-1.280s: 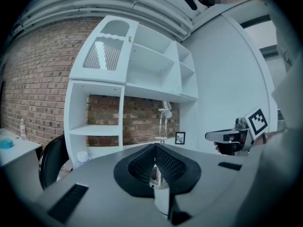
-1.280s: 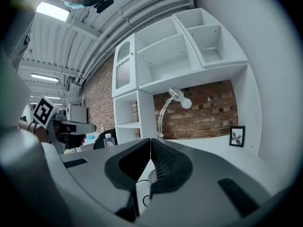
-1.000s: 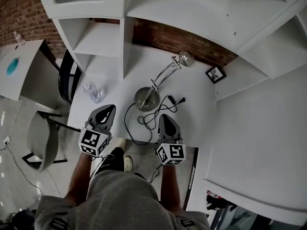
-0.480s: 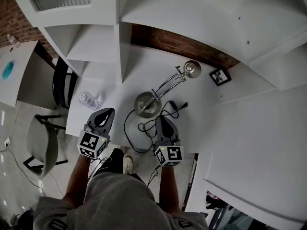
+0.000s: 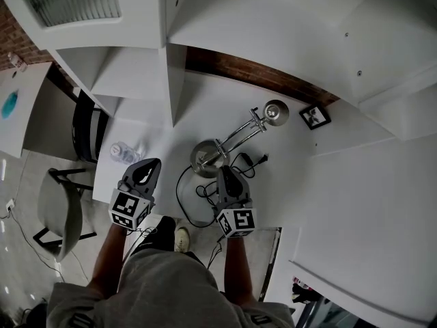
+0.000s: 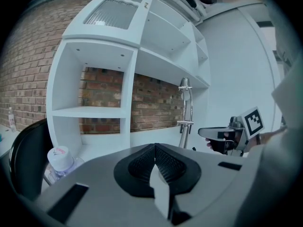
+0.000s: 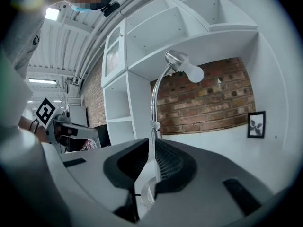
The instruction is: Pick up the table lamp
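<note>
The table lamp has a round metal base [image 5: 203, 158], a bent chrome stem [image 7: 154, 98] and a small head [image 5: 276, 112] with a bare bulb; it stands on the white desk [image 5: 287, 183]. My right gripper [image 5: 223, 171] is just right of the base, tip close to the foot of the stem. It is shut but for a thin slit [image 7: 150, 143], through which stem and base show; nothing is held. My left gripper [image 5: 151, 164] hovers over the desk left of the base, shut and empty [image 6: 155, 148]. The lamp's black cord [image 5: 190, 198] lies looped between the two grippers.
A clear water bottle [image 5: 127, 150] stands on the desk ahead of the left gripper. A small framed picture [image 5: 315, 117] leans by the brick wall at the back right. White shelves [image 5: 136, 80] rise behind and to both sides. A grey chair [image 5: 58, 207] stands on the floor at left.
Both grippers have moved forward over the desk toward the lamp. The right gripper's tip has closed in on the lamp base. The lamp has not moved.
</note>
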`<control>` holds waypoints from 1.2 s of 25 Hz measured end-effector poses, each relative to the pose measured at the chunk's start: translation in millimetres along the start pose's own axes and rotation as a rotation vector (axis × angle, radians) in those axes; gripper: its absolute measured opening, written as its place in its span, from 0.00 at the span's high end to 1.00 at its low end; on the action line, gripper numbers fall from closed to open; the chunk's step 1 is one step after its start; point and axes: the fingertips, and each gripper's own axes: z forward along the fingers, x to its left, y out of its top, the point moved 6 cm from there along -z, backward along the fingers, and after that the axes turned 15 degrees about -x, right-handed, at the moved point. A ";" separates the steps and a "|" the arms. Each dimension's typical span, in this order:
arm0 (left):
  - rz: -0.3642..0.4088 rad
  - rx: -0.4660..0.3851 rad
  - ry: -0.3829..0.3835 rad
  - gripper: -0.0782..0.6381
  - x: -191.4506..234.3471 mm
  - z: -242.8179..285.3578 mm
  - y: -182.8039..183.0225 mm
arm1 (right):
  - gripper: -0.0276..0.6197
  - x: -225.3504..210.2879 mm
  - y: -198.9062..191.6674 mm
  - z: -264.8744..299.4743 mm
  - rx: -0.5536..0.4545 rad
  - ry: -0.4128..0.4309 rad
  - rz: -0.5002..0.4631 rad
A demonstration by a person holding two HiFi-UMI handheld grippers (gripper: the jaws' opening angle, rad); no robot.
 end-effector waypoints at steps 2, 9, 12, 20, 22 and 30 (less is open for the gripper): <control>-0.001 0.004 -0.001 0.89 1.1 0.3 0.2 | 0.84 -0.8 -2.5 5.1 0.004 0.005 0.003; 0.004 0.027 0.021 0.89 14.1 -0.7 -5.2 | 0.73 -6.2 -13.6 23.6 0.019 0.011 0.008; 0.001 0.036 0.032 0.89 19.2 -2.6 -7.7 | 0.69 -8.9 -15.2 31.1 0.016 0.008 -0.001; -0.008 0.046 0.047 0.89 27.8 -2.4 -14.2 | 0.63 -14.2 -19.0 53.6 0.012 0.028 -0.003; -0.014 0.038 0.053 0.89 29.8 0.1 -12.0 | 0.62 -14.4 -21.1 58.6 0.012 0.033 -0.002; -0.030 0.060 0.078 0.89 40.2 -1.4 -20.1 | 0.59 -14.0 -29.9 79.9 0.026 0.045 -0.001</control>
